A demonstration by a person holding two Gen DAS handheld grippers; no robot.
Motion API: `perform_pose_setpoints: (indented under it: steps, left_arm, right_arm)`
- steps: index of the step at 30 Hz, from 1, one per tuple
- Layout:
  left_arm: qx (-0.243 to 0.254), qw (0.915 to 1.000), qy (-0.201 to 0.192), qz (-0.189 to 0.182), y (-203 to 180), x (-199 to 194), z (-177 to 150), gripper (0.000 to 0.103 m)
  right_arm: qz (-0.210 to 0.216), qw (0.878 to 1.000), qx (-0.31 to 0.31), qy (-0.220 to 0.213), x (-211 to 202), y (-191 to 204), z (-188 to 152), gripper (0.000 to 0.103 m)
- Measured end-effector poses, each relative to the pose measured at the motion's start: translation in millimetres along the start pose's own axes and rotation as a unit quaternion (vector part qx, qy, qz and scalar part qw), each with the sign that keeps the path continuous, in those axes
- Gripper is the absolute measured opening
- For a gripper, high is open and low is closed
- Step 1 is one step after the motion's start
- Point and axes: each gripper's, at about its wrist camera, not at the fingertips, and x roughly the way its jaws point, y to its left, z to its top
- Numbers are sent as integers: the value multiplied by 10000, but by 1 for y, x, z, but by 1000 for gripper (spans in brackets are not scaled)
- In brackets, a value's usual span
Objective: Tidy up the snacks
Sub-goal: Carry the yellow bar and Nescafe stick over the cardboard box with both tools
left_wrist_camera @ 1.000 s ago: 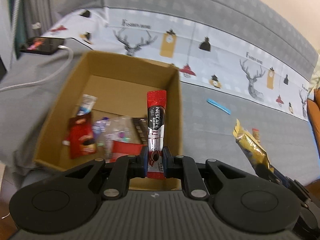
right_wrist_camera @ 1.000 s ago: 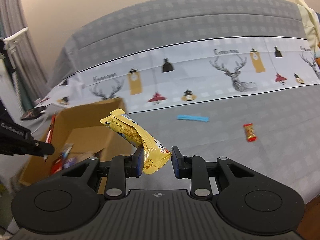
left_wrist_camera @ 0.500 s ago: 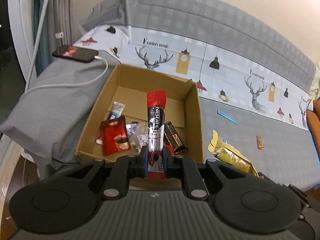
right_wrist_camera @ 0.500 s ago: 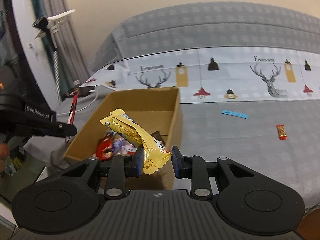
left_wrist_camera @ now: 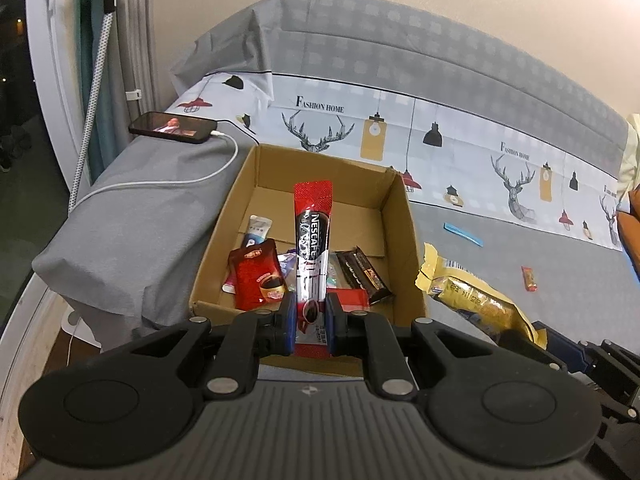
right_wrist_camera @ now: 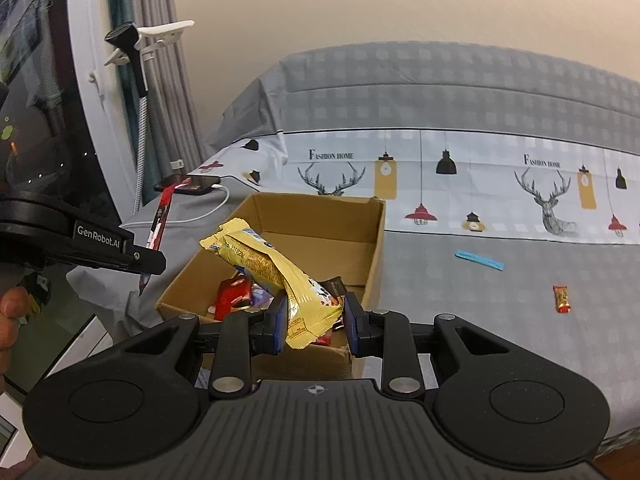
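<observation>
My left gripper (left_wrist_camera: 311, 328) is shut on the lower end of a red Nescafe coffee stick (left_wrist_camera: 313, 240), which stands upright in front of the open cardboard box (left_wrist_camera: 404, 240). The box holds several snack packets, among them a red pouch (left_wrist_camera: 256, 276) and a dark brown bar (left_wrist_camera: 362, 274). My right gripper (right_wrist_camera: 315, 322) is shut on a yellow snack bag (right_wrist_camera: 276, 268), held above the box's near edge (right_wrist_camera: 172, 292). The left gripper's finger (right_wrist_camera: 104, 246) with the coffee stick (right_wrist_camera: 159, 226) shows at the left of the right wrist view. The yellow bag (left_wrist_camera: 476, 296) also appears right of the box.
The box sits on a grey bed cover (right_wrist_camera: 500, 320) with a deer-print band. A blue stick (right_wrist_camera: 479, 259) and a small red-and-yellow candy (right_wrist_camera: 561, 299) lie on the cover to the right. A phone (left_wrist_camera: 172, 128) with a white cable lies on a grey cushion left of the box. A hand (right_wrist_camera: 10, 312) shows at far left.
Both grippers drew back and rose, so the whole box and the room's left side came into view. Each keeps hold of its packet.
</observation>
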Motion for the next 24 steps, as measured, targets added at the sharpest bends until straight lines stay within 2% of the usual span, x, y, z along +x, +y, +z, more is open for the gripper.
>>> perform_pose_setpoints:
  steps: [10,24]
  left_arm:
    - [-59,9999,112,-38,9,11,2,16]
    - [-44,9989,457,62,13,50,13,16]
  right_arm:
    - [12,9998,-135,135,10,8,2,30]
    - [-16,9991,-85,417,47,2,10,30]
